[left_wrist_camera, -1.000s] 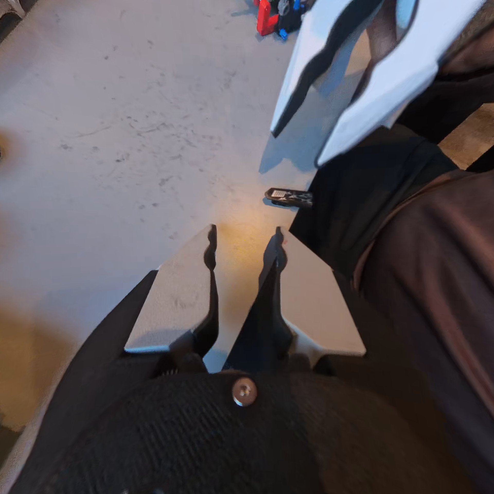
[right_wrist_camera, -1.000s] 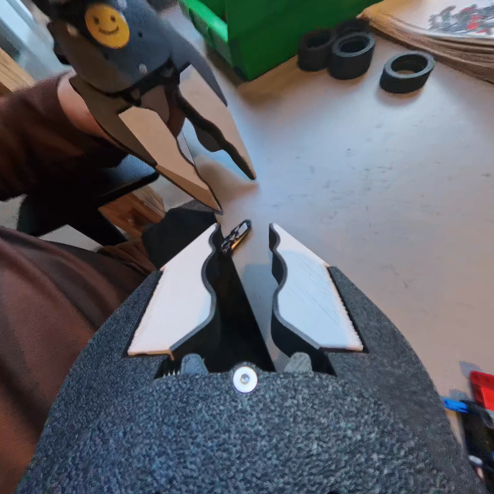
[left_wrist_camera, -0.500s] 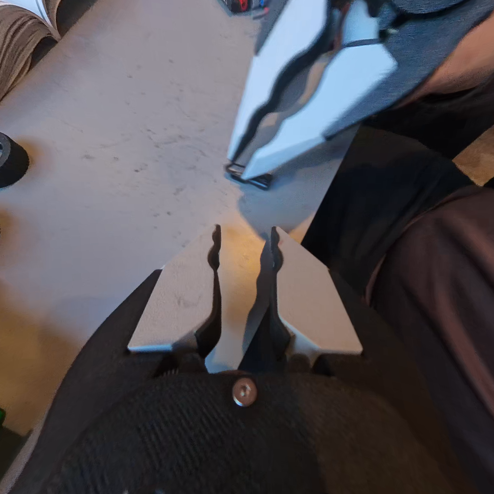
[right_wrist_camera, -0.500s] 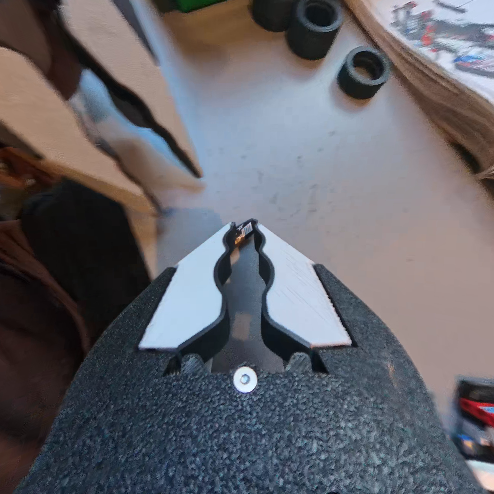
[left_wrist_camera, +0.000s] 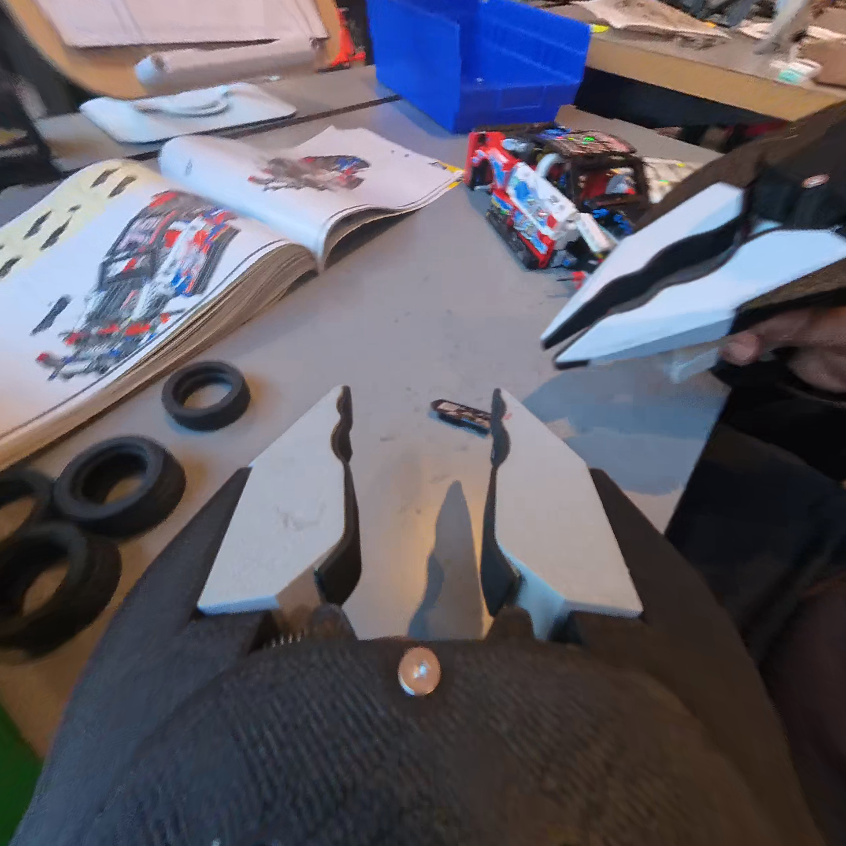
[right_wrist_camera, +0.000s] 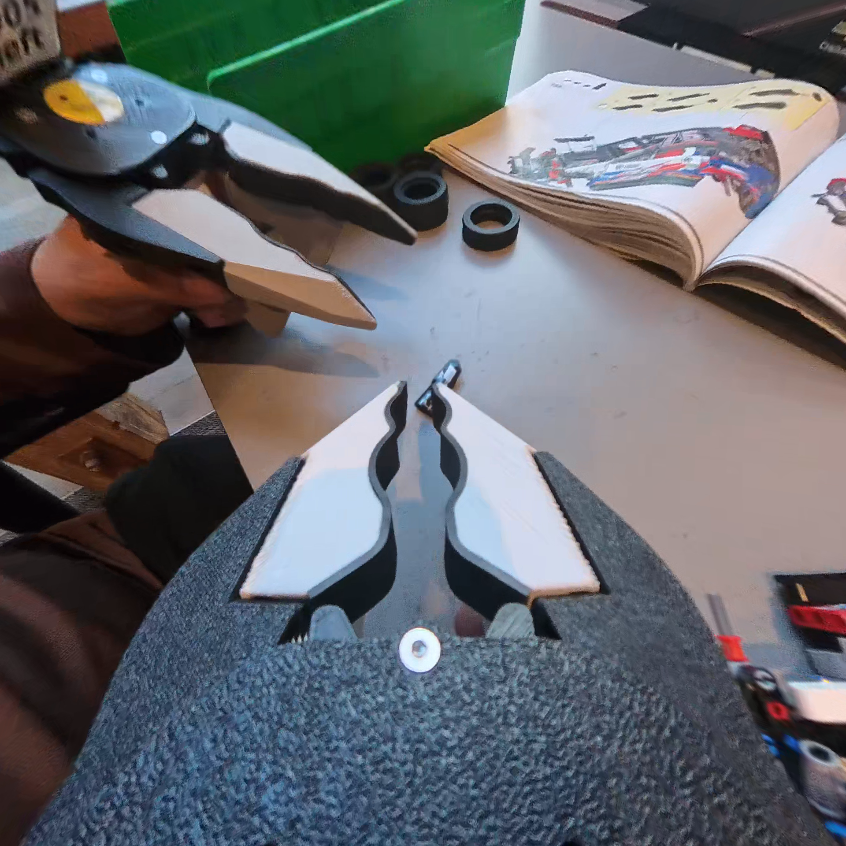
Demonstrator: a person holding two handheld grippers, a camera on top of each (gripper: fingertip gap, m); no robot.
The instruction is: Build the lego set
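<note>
A small black Lego piece (left_wrist_camera: pixel 461 414) lies flat on the grey table (left_wrist_camera: pixel 412 320), just ahead of my left gripper's right fingertip. My left gripper (left_wrist_camera: pixel 421 400) is open wide and empty, low over the table. My right gripper (right_wrist_camera: pixel 417 389) has its jaws a narrow gap apart and holds nothing; the piece (right_wrist_camera: pixel 446 373) shows just past its right fingertip. In the left wrist view the right gripper (left_wrist_camera: pixel 556 352) hangs above and right of the piece. The part-built red, white and black Lego car (left_wrist_camera: pixel 549 197) stands farther back.
An open instruction book (left_wrist_camera: pixel 183 238) lies at the left, also in the right wrist view (right_wrist_camera: pixel 686 160). Black tyres (left_wrist_camera: pixel 206 396) (left_wrist_camera: pixel 119 485) lie near it. A blue bin (left_wrist_camera: pixel 476 59) stands behind and a green bin (right_wrist_camera: pixel 343 82) to the side. The table edge and a person's sleeve (right_wrist_camera: pixel 68 366) are close by. Left tips and right tips are each some 6 cm from the small black Lego piece (left_wrist_camera: pixel 461 414).
Half a second ago my right gripper was shut on the black piece. It has let go and drawn back; the piece lies on the table. My left gripper has opened wider.
</note>
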